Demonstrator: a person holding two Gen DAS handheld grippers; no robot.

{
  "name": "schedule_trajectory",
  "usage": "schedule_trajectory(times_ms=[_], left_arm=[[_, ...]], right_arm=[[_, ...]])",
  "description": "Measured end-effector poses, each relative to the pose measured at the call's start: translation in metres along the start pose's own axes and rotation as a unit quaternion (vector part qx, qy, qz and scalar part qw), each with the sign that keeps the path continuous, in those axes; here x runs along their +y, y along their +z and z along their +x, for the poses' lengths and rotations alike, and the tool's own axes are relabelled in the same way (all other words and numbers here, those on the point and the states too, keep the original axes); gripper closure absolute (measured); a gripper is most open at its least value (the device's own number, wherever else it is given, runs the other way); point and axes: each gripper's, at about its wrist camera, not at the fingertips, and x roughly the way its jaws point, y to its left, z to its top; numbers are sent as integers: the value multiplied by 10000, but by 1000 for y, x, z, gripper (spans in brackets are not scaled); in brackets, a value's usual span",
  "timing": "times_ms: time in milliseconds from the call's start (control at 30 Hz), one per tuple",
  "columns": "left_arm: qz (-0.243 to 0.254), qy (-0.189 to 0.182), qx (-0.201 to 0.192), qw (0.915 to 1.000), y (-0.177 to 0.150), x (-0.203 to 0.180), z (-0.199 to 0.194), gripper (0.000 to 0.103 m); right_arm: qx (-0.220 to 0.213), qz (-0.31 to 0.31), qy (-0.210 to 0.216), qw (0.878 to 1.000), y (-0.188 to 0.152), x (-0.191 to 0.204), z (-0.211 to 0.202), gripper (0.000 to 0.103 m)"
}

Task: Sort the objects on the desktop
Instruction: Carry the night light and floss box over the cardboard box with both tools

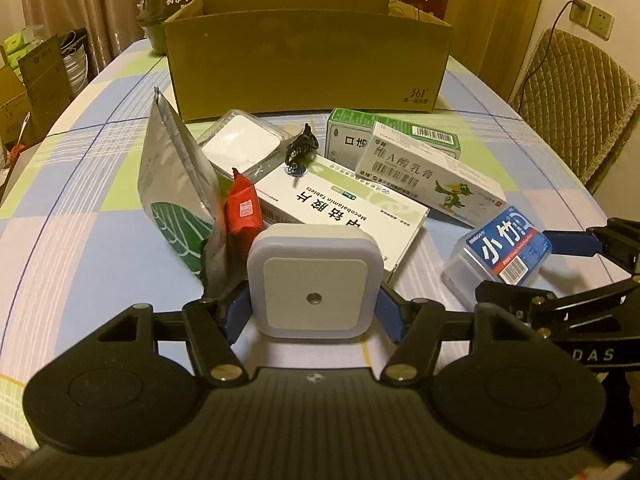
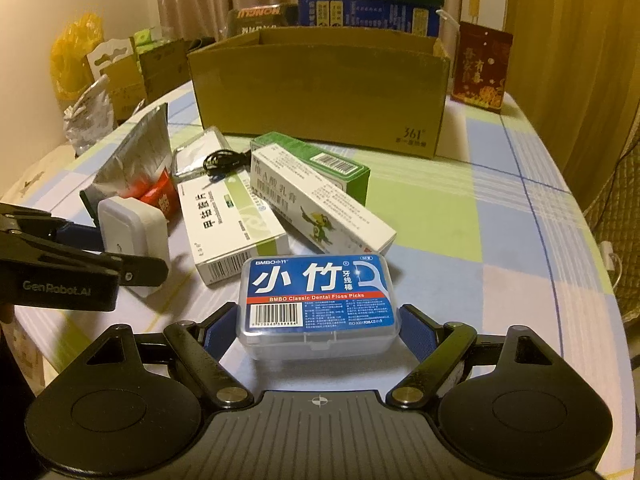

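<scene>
My left gripper (image 1: 314, 304) is shut on a white square night light (image 1: 314, 282), which also shows in the right wrist view (image 2: 130, 232). My right gripper (image 2: 318, 322) is shut on a clear dental floss box with a blue label (image 2: 318, 304), seen too in the left wrist view (image 1: 504, 250). Behind lie a white Mecobalamin box (image 1: 344, 208), a cream box with a green bird (image 1: 432, 176), a green box (image 1: 360, 136), a red packet (image 1: 242, 212), a silver pouch (image 1: 176, 184), a clear case (image 1: 244, 144) and a black clip (image 1: 300, 148).
An open cardboard box (image 1: 308, 60) stands at the back of the checked tablecloth (image 1: 80, 240). More boxes and a red bag (image 2: 480, 68) stand behind it. A padded chair (image 1: 576, 96) is to the right, cartons (image 1: 32, 80) to the left.
</scene>
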Motion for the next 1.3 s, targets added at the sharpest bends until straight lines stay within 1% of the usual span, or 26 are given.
schedule_trajectory(times_ms=[200, 367, 500, 700, 833, 967, 1133, 1200, 1300], left_arm=[[-10, -59, -130, 9999, 5, -2, -18, 42], [39, -90, -305, 9995, 18, -5, -34, 42], [154, -61, -494, 9986, 36, -6, -44, 42], [290, 14, -810, 9963, 73, -2, -53, 42], [390, 64, -1047, 9937, 107, 3, -51, 42], [441, 133, -1237, 9912, 144, 13, -38, 42], [384, 177, -1415, 9890, 189, 29, -10, 42], [356, 161, -1466, 9884, 203, 35, 2, 42], [163, 83, -1564, 9875, 221, 47, 24, 42]], right_arm=[[-276, 169, -119, 9994, 7, 0, -18, 20], [-513, 212, -164, 9983, 26, -3, -35, 20], [-750, 155, -211, 9968, 52, -7, -42, 20], [-1193, 134, -304, 9923, 106, -15, -44, 20], [-1434, 197, -435, 9885, 142, -22, -31, 20], [-1594, 264, -500, 9856, 172, -29, -7, 20], [-1824, 427, -650, 9801, 203, -37, 25, 20], [-1856, 531, -663, 9789, 213, -40, 39, 20], [-1855, 522, -711, 9787, 226, -39, 59, 20]])
